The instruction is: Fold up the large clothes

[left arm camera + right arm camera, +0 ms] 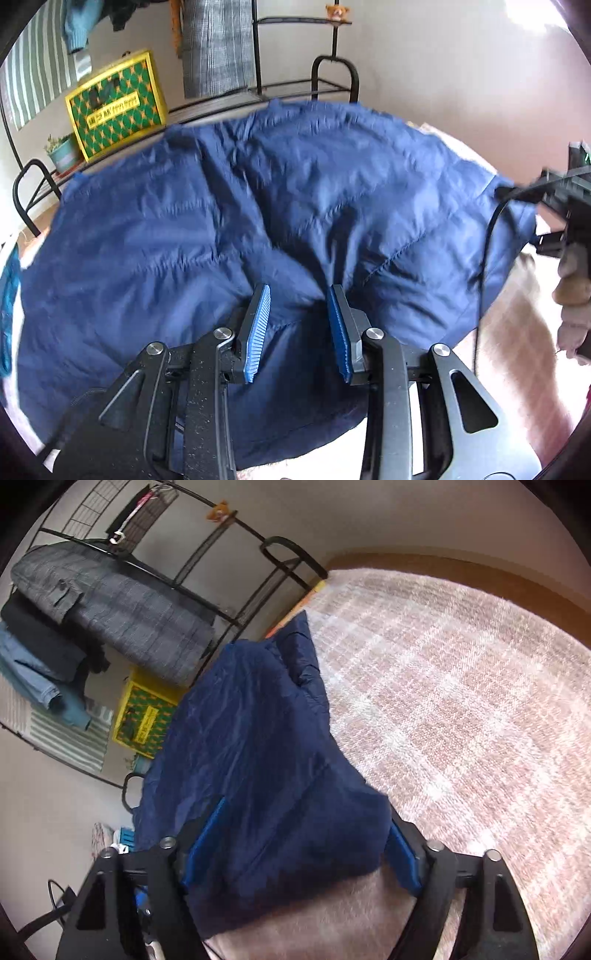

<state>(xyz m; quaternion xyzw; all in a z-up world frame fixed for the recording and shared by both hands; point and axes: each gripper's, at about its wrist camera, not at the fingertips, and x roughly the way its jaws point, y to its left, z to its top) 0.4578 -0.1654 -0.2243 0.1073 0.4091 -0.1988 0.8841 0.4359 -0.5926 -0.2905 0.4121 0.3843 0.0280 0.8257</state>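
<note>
A large navy quilted jacket lies spread over a pink checked bedcover and fills the left wrist view. My left gripper has its blue pads apart, with a bunched fold of the jacket between them. In the right wrist view the jacket drapes over my right gripper; its blue pads are wide apart with fabric lying between and over them. The right gripper also shows at the right edge of the left wrist view, at the jacket's far corner.
The pink checked bedcover stretches to the right. A black metal clothes rack stands behind the bed with a grey plaid garment, jeans and a striped cloth. A yellow-green box and a small potted plant sit on its shelf.
</note>
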